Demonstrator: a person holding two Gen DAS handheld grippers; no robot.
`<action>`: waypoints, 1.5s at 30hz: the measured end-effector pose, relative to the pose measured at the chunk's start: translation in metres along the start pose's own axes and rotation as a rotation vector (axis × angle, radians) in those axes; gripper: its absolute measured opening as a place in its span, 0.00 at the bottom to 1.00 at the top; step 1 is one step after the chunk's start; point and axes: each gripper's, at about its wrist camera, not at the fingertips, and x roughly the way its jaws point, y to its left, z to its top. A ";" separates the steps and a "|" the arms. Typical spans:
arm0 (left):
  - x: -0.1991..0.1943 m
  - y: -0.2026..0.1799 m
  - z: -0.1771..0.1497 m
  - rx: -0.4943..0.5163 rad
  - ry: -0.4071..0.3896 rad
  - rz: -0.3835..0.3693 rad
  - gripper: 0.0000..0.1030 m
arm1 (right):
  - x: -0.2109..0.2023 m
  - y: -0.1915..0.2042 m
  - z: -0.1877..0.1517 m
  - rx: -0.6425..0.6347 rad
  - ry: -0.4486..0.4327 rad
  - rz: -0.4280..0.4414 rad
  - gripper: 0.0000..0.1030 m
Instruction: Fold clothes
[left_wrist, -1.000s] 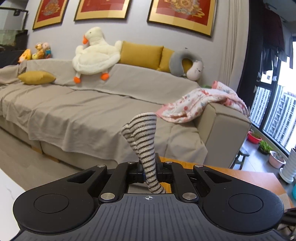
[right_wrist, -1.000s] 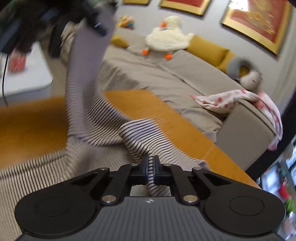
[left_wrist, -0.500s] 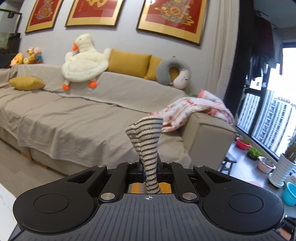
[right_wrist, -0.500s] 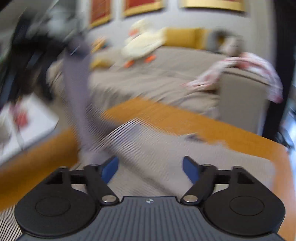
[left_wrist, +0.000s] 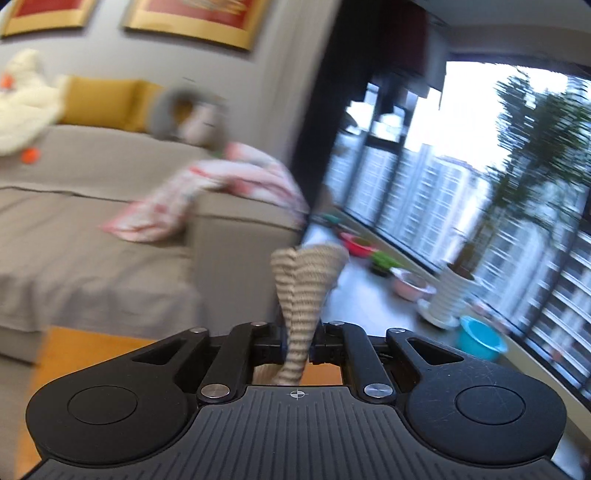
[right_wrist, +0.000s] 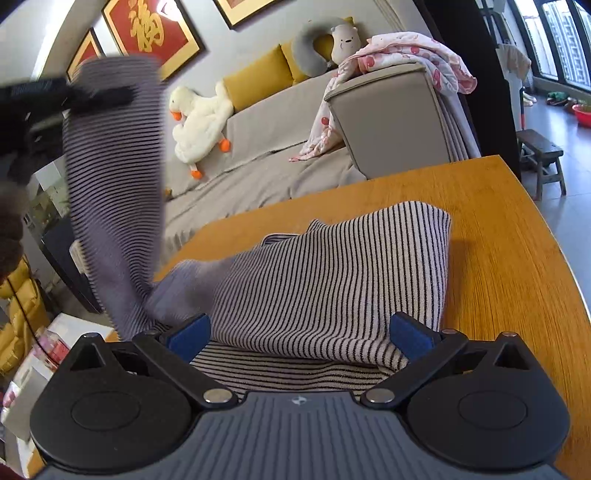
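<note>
at the upper left of the right wrist view a sleeve (right_wrist: 114, 192) hangs lifted, pinched tight in the left gripper (left_wrist: 297, 345) (that view is blurred). the shirt (right_wrist: 332, 284) lies folded mid-frame on the table (right_wrist: 509, 258), the right gripper (right_wrist: 301, 332) spread wide, holding nothing.

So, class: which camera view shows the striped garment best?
The right wrist view: the striped garment lies folded over on the wooden table, one part lifted at left. The left wrist view shows only a blurred bunch pinched in the left gripper.
</note>
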 end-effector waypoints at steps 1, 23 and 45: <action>0.006 -0.008 -0.003 0.006 0.009 -0.024 0.22 | -0.001 -0.003 0.000 0.012 -0.006 0.010 1.00; -0.037 0.025 -0.158 0.009 0.092 0.029 0.92 | 0.008 0.035 0.017 -0.140 -0.003 -0.166 0.95; -0.063 0.034 -0.179 -0.025 0.050 -0.081 1.00 | -0.015 0.058 0.071 -0.318 -0.190 -0.357 0.07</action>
